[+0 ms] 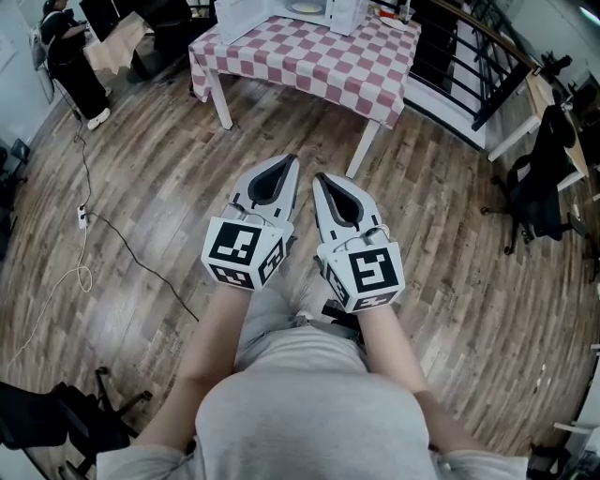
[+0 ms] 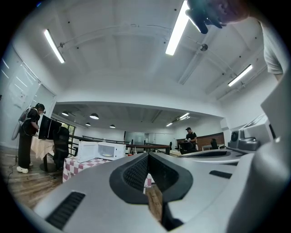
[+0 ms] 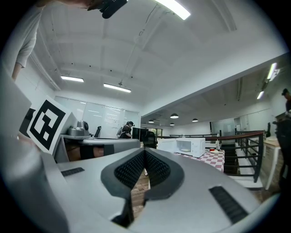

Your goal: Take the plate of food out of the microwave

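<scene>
A white microwave (image 1: 281, 11) stands with its door open on a table with a red-and-white checked cloth (image 1: 309, 56), far ahead of me. A plate (image 1: 307, 7) sits inside it; it also shows in the microwave (image 2: 102, 150) as a pale plate (image 2: 107, 155), and in the right gripper view as a plate (image 3: 185, 150) inside the microwave (image 3: 191, 146). My left gripper (image 1: 289, 161) and right gripper (image 1: 321, 178) are held side by side over the wooden floor, well short of the table. Both point level at it, and both are shut and empty.
A black railing (image 1: 469, 56) runs past the table's right side. An office chair (image 1: 544, 187) stands at the right, and a person (image 1: 70, 56) stands at a desk at the far left. A white cable (image 1: 84, 225) lies across the floor on the left.
</scene>
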Action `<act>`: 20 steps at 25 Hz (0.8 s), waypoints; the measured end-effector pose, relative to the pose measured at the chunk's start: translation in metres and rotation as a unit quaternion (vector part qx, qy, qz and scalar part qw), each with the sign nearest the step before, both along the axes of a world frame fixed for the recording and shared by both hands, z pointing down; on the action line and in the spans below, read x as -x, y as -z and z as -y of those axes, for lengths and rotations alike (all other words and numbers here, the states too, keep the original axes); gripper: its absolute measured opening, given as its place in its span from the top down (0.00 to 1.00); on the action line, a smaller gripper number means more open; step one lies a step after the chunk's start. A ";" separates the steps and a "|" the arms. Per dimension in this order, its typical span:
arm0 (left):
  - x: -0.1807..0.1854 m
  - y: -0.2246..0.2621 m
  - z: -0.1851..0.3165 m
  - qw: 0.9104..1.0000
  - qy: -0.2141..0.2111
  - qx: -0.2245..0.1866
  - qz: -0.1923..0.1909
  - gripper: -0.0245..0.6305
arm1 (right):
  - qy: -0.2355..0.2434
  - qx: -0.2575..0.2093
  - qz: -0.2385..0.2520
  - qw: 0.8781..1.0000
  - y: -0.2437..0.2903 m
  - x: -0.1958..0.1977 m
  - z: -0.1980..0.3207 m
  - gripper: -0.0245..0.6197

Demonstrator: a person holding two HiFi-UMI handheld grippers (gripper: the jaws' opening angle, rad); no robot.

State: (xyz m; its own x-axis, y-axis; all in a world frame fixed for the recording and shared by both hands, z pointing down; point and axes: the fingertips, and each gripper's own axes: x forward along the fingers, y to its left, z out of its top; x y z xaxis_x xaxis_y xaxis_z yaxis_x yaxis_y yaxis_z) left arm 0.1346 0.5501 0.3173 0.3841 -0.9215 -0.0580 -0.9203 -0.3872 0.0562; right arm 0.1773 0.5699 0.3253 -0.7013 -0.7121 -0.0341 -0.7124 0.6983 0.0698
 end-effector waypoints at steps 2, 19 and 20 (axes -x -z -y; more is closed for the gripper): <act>0.004 0.001 0.007 1.000 -0.002 -0.002 0.000 0.96 | -0.004 0.001 0.001 1.000 0.000 0.004 0.007 0.92; 0.038 0.005 0.087 1.000 -0.023 -0.002 0.000 0.96 | -0.026 0.004 0.002 1.000 0.003 0.037 0.089 0.92; 0.041 0.005 0.092 1.000 -0.023 -0.002 -0.001 0.96 | -0.026 0.004 0.002 1.000 0.003 0.039 0.094 0.92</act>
